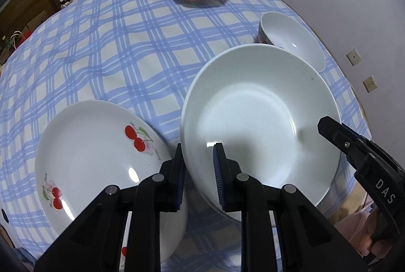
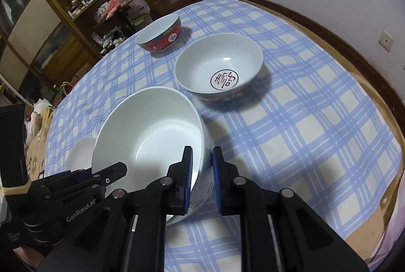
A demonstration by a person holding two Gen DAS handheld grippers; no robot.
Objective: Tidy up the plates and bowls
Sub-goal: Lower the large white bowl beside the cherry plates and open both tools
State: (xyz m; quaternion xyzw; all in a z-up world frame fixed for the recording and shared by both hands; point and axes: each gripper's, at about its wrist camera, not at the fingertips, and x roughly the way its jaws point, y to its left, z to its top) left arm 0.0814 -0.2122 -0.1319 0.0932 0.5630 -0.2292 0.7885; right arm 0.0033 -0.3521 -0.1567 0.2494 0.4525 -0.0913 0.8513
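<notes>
The left hand-held gripper (image 1: 198,170) pinches the near-left rim of a plain white plate (image 1: 260,120), its blue pads on either side of the edge — the plate is tilted, and seems raised off the bench (image 1: 101,49), though its underside is hidden. Just left of it a cherry plate (image 1: 96,158) lies flat on the blue checked cloth (red cherries printed on its rim). In the left wrist view the right hand-held gripper (image 1: 329,127) comes in at the plate's right edge.

In its own view the right hand-held gripper (image 2: 202,178) is clamped on the near wall of a deep white bowl (image 2: 152,127), one pad inside and one outside; the bowl is tipped toward the camera. The left tool shows at the lower left of that view, black and marked GenRobot.AI.

Farther off on the bench stand two more bowls, both upright: a white-lined bowl (image 2: 220,66) with a red emblem in its bottom, and beyond it to the left a red bowl (image 2: 162,34) — the two well apart from the held pieces.
</notes>
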